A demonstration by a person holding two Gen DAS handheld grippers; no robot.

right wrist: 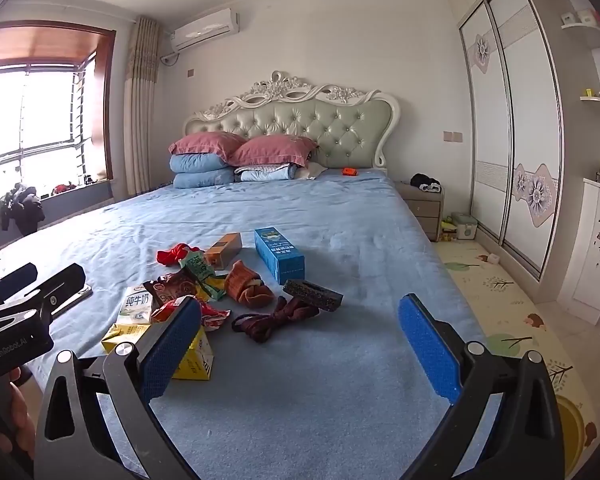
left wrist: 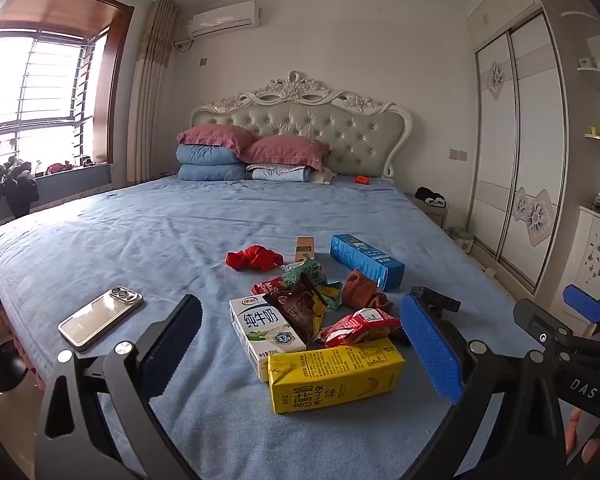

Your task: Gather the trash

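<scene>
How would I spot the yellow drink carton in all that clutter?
Look at the blue bed, then the litter pile near its foot. The yellow carton lies on its side at the pile's near edge, against a white milk carton; it is the only yellow box there.

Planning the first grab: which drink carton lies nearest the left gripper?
The yellow carton, lying just ahead of the open left gripper; the white milk carton lies behind it.
</scene>
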